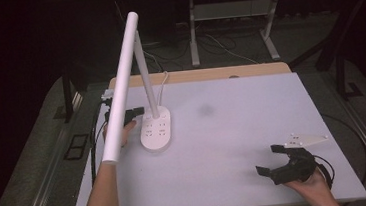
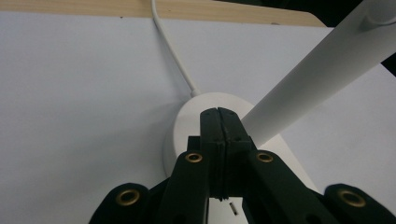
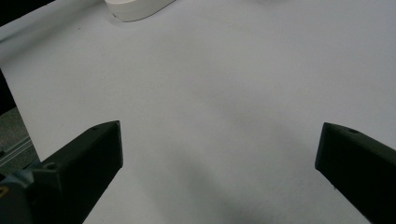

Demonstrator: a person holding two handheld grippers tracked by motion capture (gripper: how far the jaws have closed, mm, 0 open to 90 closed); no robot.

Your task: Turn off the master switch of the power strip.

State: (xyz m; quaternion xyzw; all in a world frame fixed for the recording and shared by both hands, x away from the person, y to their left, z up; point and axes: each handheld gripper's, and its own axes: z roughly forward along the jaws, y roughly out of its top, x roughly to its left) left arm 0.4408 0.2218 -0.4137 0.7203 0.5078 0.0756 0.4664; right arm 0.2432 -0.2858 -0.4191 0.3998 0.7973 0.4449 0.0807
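While the white lamp (image 1: 139, 86) stands on the left part of the white bench (image 1: 235, 143), the person's left forearm (image 1: 104, 195) comes up from the bottom edge and stretches forward to it. The left gripper (image 1: 134, 112) points across at the lamp's flat oval base (image 1: 156, 130), low and close to the bench top, partly hidden behind the long white lamp head (image 1: 121, 83) that leans out over the hand. In the left gripper view, the two black jaws are pressed flat together with nothing between them, and their tips (image 2: 218, 122) sit right at the edge of the base (image 2: 187, 126), beside the slanted white pole (image 2: 317, 79). A thin white cord (image 2: 170, 51) runs from the base to the back of the bench.

Far off on the other side, the right hand (image 1: 311, 184) rests near the front right corner of the bench. Its right gripper (image 1: 271, 160) points left toward the lamp, well apart from it. In the right gripper view, its jaws stand wide open over bare bench (image 3: 210, 116), holding nothing.
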